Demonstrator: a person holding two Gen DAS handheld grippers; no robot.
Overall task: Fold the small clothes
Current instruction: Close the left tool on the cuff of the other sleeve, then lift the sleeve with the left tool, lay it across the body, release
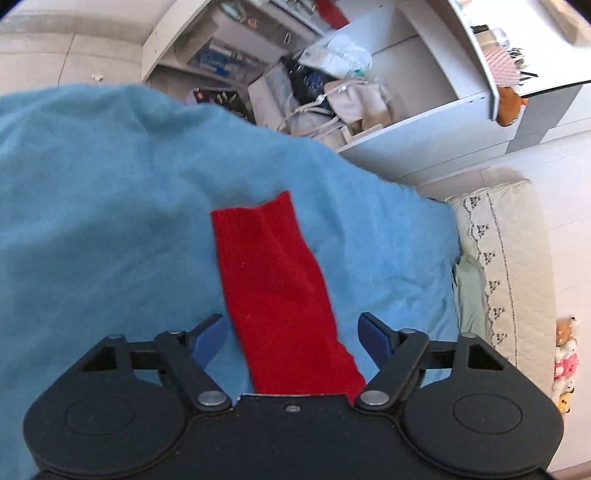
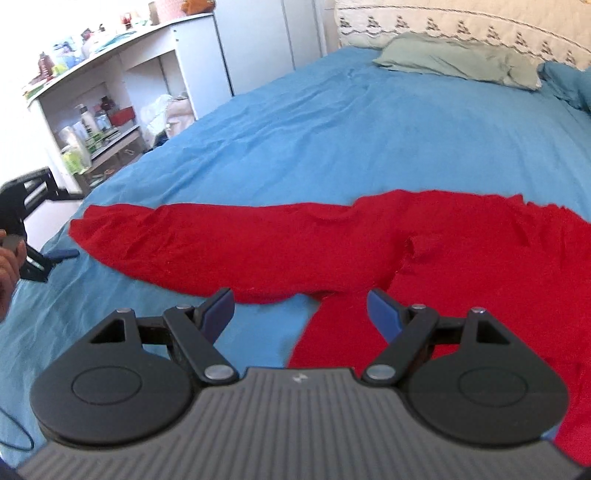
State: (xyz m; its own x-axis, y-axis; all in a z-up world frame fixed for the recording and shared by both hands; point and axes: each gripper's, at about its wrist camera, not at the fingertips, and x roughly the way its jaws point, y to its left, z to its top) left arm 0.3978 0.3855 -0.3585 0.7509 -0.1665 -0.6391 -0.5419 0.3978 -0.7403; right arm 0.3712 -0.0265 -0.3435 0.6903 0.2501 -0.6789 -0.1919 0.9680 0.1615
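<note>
A bed (image 2: 332, 122) covered in a wrinkled blue sheet carries the red garment (image 2: 258, 243), spread flat with 1 long sleeve stretched toward the left edge. A pale green pillow (image 2: 458, 59) lies at the head edge, against the embroidered headboard cover (image 2: 461, 22).

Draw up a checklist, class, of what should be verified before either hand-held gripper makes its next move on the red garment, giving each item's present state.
1. Left hand-held gripper open: ok, its blue fingers stand wide on either side of the red garment.
2. Right hand-held gripper open: ok, nothing is held between its fingers.
3. Garment spread out on the blue bedsheet: ok, the long sleeve lies stretched across it.
4. Sleeve free of wrinkles: not ok, creases show near its far end.
5. Garment clear of the green pillow: ok, bare sheet lies between them.
6. Whole garment in view: cannot tell, its right part runs out of the right wrist view.
</note>
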